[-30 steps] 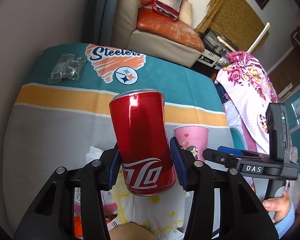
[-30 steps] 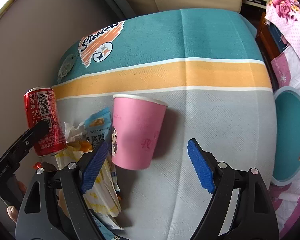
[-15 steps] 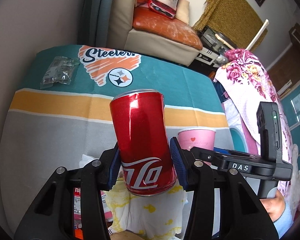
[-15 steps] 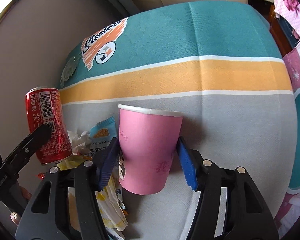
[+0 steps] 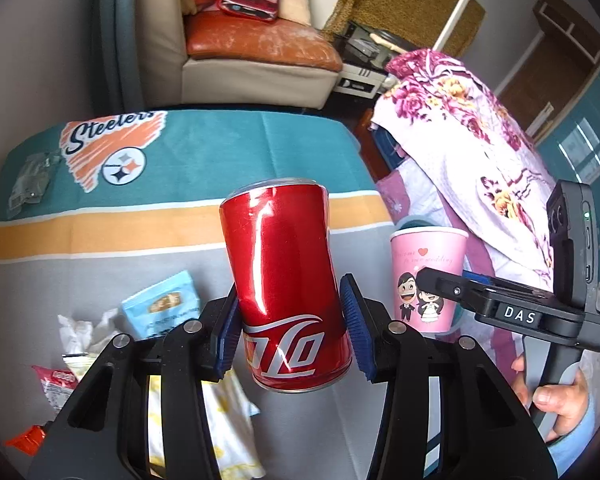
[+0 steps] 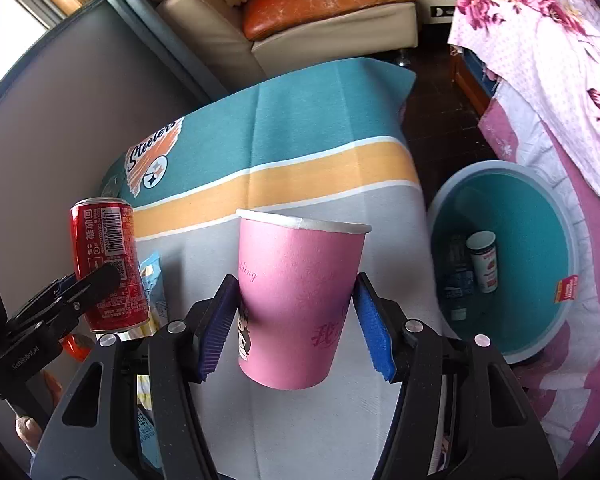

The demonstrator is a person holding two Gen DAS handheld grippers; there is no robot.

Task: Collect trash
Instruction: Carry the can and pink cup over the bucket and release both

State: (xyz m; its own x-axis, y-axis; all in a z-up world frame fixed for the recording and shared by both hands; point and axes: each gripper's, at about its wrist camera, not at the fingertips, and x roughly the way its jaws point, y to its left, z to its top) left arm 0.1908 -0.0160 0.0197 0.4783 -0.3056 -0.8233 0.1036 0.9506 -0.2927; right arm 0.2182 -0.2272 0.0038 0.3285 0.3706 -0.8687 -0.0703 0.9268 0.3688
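Note:
My left gripper (image 5: pixel 288 328) is shut on a red soda can (image 5: pixel 282 276), held upright above the table's striped cloth (image 5: pixel 100 272). In the right wrist view the same can (image 6: pixel 106 264) hangs at the left. My right gripper (image 6: pixel 296 328) is shut on a pink paper cup (image 6: pixel 298 300), lifted off the cloth near the table's right edge. That cup (image 5: pixel 428 276) also shows at the right of the left wrist view. A teal bin (image 6: pixel 516 256) stands on the floor right of the table, with a bottle and other trash inside.
Wrappers, a blue snack packet (image 5: pixel 164 304) and crumpled tissue (image 5: pixel 76 328) lie on the grey part of the cloth. A clear plastic bag (image 5: pixel 32 184) rests at the far left. A floral blanket (image 6: pixel 540 60) hangs beside the bin; a sofa (image 5: pixel 252 40) stands behind.
The right gripper shut on the pink cup and lifted it toward the right edge, bringing the bin into view. The left gripper carried the can rightward too.

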